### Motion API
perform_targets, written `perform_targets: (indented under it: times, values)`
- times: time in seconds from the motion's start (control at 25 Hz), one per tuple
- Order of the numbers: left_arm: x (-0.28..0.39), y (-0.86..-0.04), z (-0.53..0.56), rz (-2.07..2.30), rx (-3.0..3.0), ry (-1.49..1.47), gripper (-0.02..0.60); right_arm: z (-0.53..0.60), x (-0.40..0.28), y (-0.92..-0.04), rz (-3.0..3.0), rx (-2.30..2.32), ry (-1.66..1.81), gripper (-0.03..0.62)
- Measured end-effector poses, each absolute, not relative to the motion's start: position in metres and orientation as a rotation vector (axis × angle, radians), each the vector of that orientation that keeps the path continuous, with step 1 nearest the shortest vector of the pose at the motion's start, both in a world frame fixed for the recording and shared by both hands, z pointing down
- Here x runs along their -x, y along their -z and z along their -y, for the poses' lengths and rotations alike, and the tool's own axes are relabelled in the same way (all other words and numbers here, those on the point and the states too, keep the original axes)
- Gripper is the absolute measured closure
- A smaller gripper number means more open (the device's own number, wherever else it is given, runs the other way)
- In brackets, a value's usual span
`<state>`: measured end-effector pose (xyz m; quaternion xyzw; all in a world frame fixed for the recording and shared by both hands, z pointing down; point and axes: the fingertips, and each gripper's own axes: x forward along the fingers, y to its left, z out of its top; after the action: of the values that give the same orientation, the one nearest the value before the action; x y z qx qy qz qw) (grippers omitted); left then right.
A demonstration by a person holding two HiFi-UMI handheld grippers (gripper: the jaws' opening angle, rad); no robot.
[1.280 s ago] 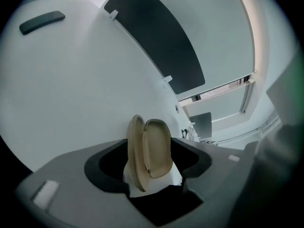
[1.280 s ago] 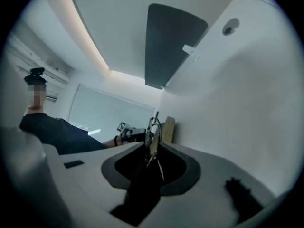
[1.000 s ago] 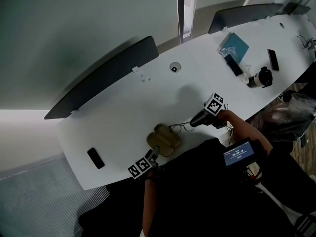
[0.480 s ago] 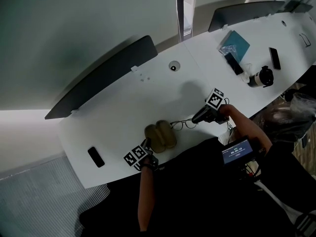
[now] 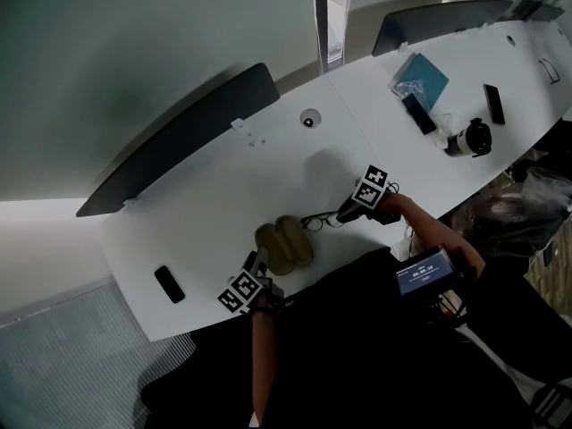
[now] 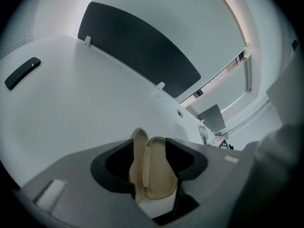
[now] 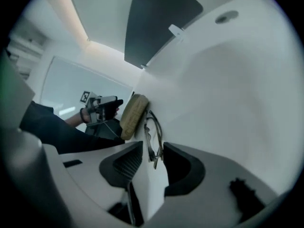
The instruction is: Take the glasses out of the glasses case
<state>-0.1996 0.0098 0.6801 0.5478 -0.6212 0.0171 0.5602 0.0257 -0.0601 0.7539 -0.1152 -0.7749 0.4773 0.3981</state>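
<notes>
White table point(image 5: 223, 181) bears the glasses point(image 5: 319, 221) near its front edge, lying out of and just beside the open tan glasses case point(image 5: 283, 247). The right gripper point(image 5: 344, 214) has them between its opening jaws; the left gripper point(image 5: 259, 259), jaws opening too, frames the case's end.

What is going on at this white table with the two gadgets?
A person holds a tool in each hand, getting glasses out of a case. The tan glasses case lies open on the white table, and the glasses lie on the table beside it, already out. The right tool has one end of the glasses between its jaws, which are opening. The left tool has the case showing between its jaws, which are opening too and not pressing on it.
</notes>
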Motion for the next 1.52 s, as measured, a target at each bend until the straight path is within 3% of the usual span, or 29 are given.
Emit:
perform_targets:
  times: [0.2,0.52,0.84,0.88,0.92,1.52]
  values:
    - [0.212,-0.677,-0.018,1.497,-1.285,-0.034,0.364,0.074,-0.017,-0.752,2.017,0.235,-0.891,0.416]
    - [0.233,-0.677,-0.035,1.524,-1.252,0.005,0.364,0.081,-0.009,-0.743,2.043,0.246,-0.572,0.383]
    - [0.235,-0.678,-0.039,1.513,-1.256,0.033,0.364,0.114,0.006,-0.711,2.253,0.125,-0.511,0.381]
    - [0.234,-0.679,-0.04,1.512,-1.254,0.032,0.364,0.111,0.009,-0.706,2.279,0.144,-0.487,0.42]
    - [0.233,-0.68,-0.041,1.51,-1.252,0.034,0.364,0.107,0.013,-0.701,2.294,0.158,-0.452,0.575]
    - [0.228,-0.684,-0.042,1.494,-1.249,0.046,0.364,0.081,0.029,-0.701,2.243,0.206,0.029,0.586]
